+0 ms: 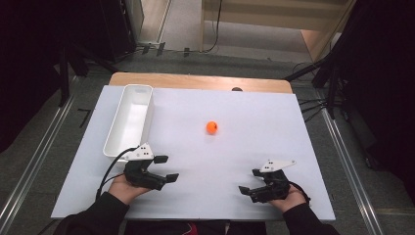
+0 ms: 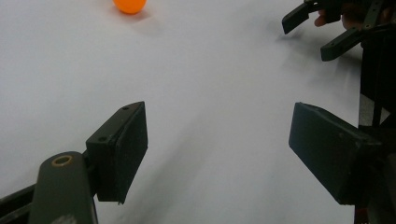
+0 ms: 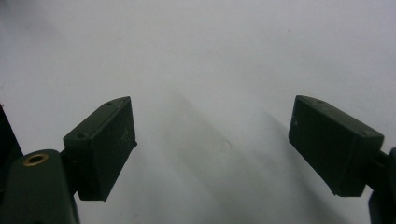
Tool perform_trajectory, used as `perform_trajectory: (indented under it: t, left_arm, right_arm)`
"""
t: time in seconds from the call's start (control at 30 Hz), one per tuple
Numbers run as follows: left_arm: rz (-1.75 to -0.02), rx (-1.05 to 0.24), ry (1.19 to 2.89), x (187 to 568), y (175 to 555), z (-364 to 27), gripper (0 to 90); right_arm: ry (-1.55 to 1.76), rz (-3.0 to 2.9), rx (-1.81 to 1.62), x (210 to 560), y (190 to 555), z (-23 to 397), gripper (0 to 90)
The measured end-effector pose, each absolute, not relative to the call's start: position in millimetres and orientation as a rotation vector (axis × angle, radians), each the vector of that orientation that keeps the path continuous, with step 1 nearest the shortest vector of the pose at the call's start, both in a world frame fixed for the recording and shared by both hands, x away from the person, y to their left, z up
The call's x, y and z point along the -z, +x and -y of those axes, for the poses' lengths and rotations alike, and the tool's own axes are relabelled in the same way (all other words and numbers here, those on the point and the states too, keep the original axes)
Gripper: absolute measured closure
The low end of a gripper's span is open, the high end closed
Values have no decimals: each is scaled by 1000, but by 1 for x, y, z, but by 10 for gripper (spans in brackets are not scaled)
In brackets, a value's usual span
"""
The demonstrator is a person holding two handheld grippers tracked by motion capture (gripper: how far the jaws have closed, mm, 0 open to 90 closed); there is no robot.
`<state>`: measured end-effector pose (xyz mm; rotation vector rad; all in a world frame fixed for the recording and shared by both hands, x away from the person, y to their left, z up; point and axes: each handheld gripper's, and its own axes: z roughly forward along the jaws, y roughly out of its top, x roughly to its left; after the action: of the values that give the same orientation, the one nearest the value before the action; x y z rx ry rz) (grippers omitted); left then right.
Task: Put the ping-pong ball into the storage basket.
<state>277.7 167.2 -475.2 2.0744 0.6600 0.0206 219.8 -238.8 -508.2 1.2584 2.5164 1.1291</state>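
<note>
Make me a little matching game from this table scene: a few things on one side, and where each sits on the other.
Things:
1. ball
2. tray
3. left gripper
4. right gripper

Places:
A. near right corner of the sheet
B. along the sheet's left edge
C. middle of the sheet
D. just below the tray's near end

Pairs: 1-C, 2-B, 3-D, 4-A

We see our left tongs (image 2: 217, 144) spread wide over the bare white counter (image 2: 210, 70), nothing between them. An orange ball (image 2: 129, 4) lies far ahead; the right tongs (image 2: 317, 28) sit opposite.
</note>
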Motion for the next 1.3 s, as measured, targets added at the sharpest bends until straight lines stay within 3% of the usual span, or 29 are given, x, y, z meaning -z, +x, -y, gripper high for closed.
perform_trajectory:
  t: [0.17,0.27,1.3]
  left_arm:
    - [-675,-45,2076,473,281,-163,112]
    - [-640,-25,2100,471,283,-158,0]
    - [-661,-90,2025,462,298,-132,0]
  right_arm:
    - [1262,-2508,-1146,509,221,242,136]
    - [1262,-2508,-1151,508,223,242,136]
    - [1205,-2529,-1138,506,224,234,136]
